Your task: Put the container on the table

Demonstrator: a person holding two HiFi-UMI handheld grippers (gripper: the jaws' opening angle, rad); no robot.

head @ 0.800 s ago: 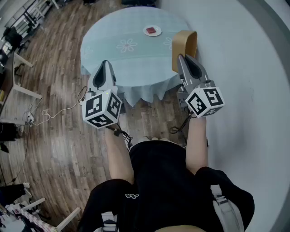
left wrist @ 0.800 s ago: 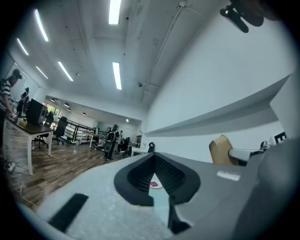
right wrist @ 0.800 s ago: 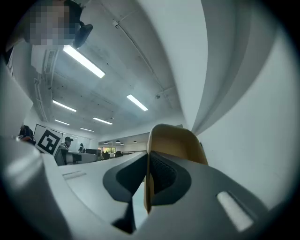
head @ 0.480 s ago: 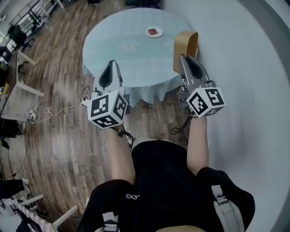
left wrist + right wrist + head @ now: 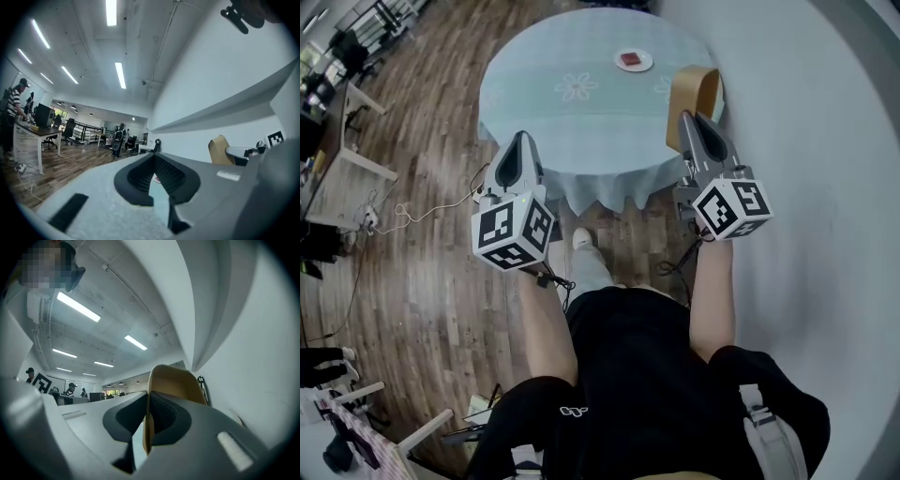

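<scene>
Head view gives us the layout: one round bench (image 5: 581,131) under a pale blue cloth, one small plate (image 5: 634,60) with something red on it near the bench's far side, and one tan container (image 5: 696,89) at the bench's right edge. From there we cannot tell whether the container touches the cloth. We count two tools. The left tool (image 5: 517,141) points at the bench's near edge, and the right tool (image 5: 686,117) reaches to the container.

Only the right gripper view settles that grip. There the right tool (image 5: 146,420) is clenched on the container's (image 5: 176,380) thin wall, which stands upright between the two pads.

Only the left gripper view shows that the left tool (image 5: 152,176) is released, with a gap between its pads and just the bench's cloth showing through. That view also catches the container (image 5: 218,149) from the side, beyond the bench's right side, and a person (image 5: 16,101) standing well off to the bench's left.
</scene>
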